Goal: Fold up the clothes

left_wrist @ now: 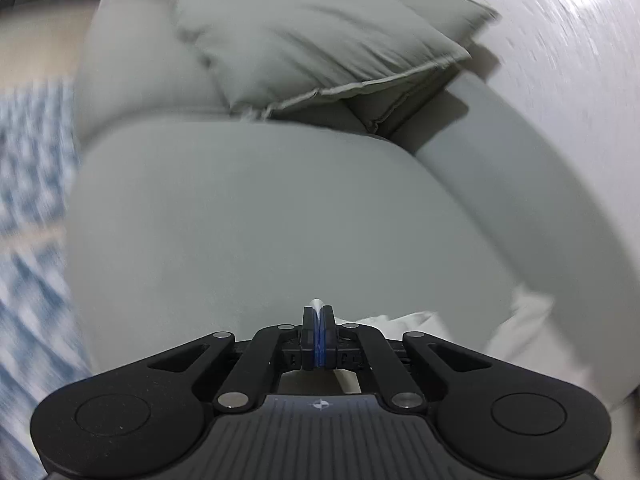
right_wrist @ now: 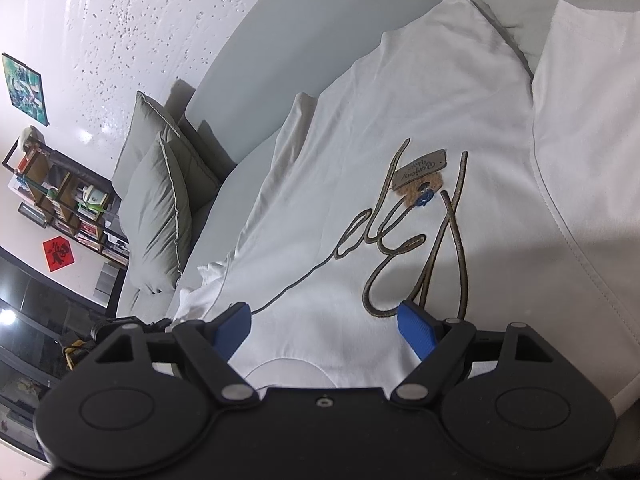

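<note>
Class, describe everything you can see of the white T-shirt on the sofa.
The white T-shirt lies spread on the grey sofa, soft knit by its look, lightly creased. Looping olive cord lettering and a tan tag mark it. The open right gripper hovers above it; the shut left gripper pinches a bit of white fabric.

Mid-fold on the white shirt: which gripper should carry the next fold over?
Left. The left gripper is already shut on white shirt fabric; the right gripper hangs open above it, holding nothing.
</note>
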### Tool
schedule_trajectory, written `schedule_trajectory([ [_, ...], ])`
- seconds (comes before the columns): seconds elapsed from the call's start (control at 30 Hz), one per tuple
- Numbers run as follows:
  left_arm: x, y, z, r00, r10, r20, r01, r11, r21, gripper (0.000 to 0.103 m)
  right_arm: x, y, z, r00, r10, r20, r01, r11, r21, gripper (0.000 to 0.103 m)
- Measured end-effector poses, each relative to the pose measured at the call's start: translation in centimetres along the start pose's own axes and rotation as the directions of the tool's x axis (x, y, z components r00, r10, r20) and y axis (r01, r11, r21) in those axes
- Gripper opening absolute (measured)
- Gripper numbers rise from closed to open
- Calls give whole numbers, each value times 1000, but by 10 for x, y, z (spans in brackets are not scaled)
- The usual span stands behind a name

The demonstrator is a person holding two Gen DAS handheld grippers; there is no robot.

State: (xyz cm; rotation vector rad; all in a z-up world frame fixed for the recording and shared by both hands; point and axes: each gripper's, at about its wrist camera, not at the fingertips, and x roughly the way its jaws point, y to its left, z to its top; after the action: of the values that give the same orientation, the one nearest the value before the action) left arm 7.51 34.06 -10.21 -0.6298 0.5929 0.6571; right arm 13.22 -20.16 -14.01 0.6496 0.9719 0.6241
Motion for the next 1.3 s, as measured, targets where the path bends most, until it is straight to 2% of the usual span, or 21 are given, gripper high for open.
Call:
schedule_trajectory([
  [0.1, -3, -23, -8, 994, 101, 33, -106, 976, 191, 0, 0, 1, 0, 1000, -2, -1, 2, 1000, -6, 80],
  [0.2, -9, -31, -13, 989, 136, 50, -144, 950, 277, 0, -1, 2, 0, 1000, -3, -2, 3, 1000, -7, 80],
  [0.33, -10, -28, -9, 994, 104, 22, -106, 956, 275, 9, -6, 7, -2, 1000, -14, 4, 14, 1000, -21, 83],
  [0.43, -28, -21, -4, 995, 87, 53, -97, 967, 237, 19, -21, 9, -3, 999, -10, 46, 11, 1000, -27, 84],
  [0.47, -36, -21, -5, 995, 71, 70, -86, 966, 242, 26, -27, 9, -3, 998, -9, 69, 10, 1000, -26, 84],
  [0.53, -52, -24, -10, 994, -21, 105, -11, 956, 294, 27, -40, 8, -3, 993, -9, 119, 11, 1000, -19, 84],
  [0.6, -64, -35, -23, 982, -171, 81, 126, 909, 397, 27, -52, 1, -2, 981, -39, 191, 35, 999, 26, 80],
  [0.67, -69, -54, -44, 959, -283, 7, 238, 820, 521, 25, -57, -4, -2, 970, -93, 226, 84, 995, 51, 46],
  [0.7, -68, -65, -56, 949, -312, -37, 276, 769, 577, 24, -57, -6, -1, 965, -120, 233, 110, 992, 56, 20],
  [0.73, -62, -76, -68, 949, -303, -83, 289, 733, 615, 25, -57, -7, -1, 961, -149, 233, 139, 989, 56, 14],
  [0.77, -56, -87, -80, 948, -291, -129, 303, 696, 651, 27, -52, -6, -2, 960, -182, 213, 177, 983, 45, 14],
  [0.8, -47, -97, -91, 958, -241, -157, 282, 679, 678, 26, -46, -6, -2, 957, -216, 193, 214, 976, 33, 14],
  [0.83, -35, -103, -99, 972, -148, -183, 234, 671, 703, 25, -41, -6, -3, 953, -250, 173, 250, 968, 20, 14],
  [0.87, -22, -110, -107, 977, -52, -205, 188, 658, 729, 24, -37, -5, -4, 943, -296, 154, 298, 954, 8, 14],
  [0.93, -21, -113, -107, 981, 1, -195, 145, 663, 734, 24, -34, -6, -8, 888, -435, 153, 439, 898, 3, 2],
  [1.03, -30, -113, -98, 979, 58, -196, 108, 669, 736, 22, -44, -7, -13, 797, -579, 173, 580, 813, 46, 11],
  [1.07, -37, -109, -90, 978, 22, -209, 137, 685, 715, 20, -47, -7, -14, 796, -585, 156, 583, 810, 62, 11],
  [1.13, -54, -103, -74, 976, -57, -211, 189, 706, 682, 20, -60, 4, -14, 841, -520, 146, 515, 854, 73, 11],
  [1.2, -80, -109, -61, 978, -126, -165, 205, 695, 689, 21, -77, 30, -9, 873, -456, 173, 454, 889, 55, 14],
  [1.27, -105, -114, -44, 962, -215, -171, 274, 698, 662, 27, -97, 62, 1, 902, -377, 210, 382, 924, 20, 23],
  [1.3, -114, -116, -32, 948, -261, -180, 315, 703, 637, 32, -108, 80, 7, 915, -333, 230, 342, 940, -3, 34],
])
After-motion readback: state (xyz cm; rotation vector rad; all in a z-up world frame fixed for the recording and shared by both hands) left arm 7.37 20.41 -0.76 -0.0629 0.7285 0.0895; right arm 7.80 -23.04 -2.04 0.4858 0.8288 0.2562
